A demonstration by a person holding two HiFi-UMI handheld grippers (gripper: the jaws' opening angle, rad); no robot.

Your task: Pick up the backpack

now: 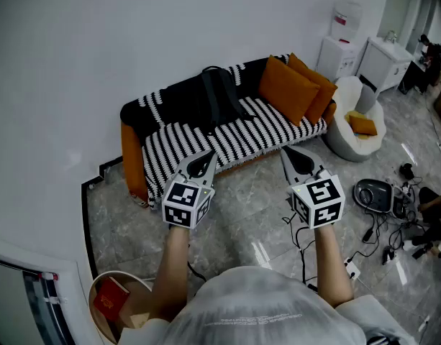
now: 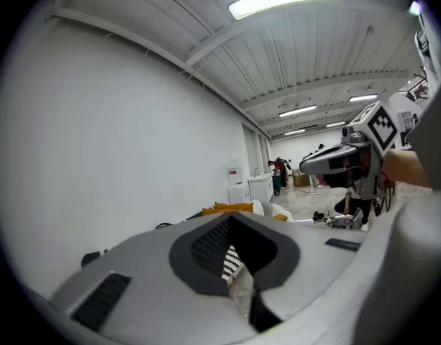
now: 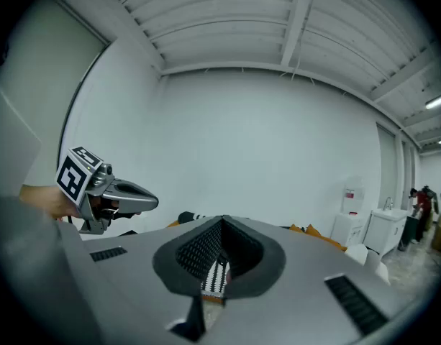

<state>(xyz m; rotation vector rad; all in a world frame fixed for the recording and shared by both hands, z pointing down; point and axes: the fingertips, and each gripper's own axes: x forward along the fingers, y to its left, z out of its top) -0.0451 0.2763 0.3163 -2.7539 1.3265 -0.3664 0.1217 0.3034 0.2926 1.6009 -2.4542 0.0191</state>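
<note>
A black backpack lies on the sofa, which has a black-and-white striped cover, with its straps across the seat. My left gripper is held in front of the sofa's left part, jaws shut and empty, some way short of the backpack. To its right my right gripper hovers before the sofa's front edge, also shut with nothing in it. In the left gripper view the right gripper shows at the right. In the right gripper view the left gripper shows at the left.
Two orange cushions lean on the sofa's right end. A white round chair stands to its right, with a water dispenser and white cabinet behind. Cables and a dark device lie on the floor at right. A round basket sits near my left.
</note>
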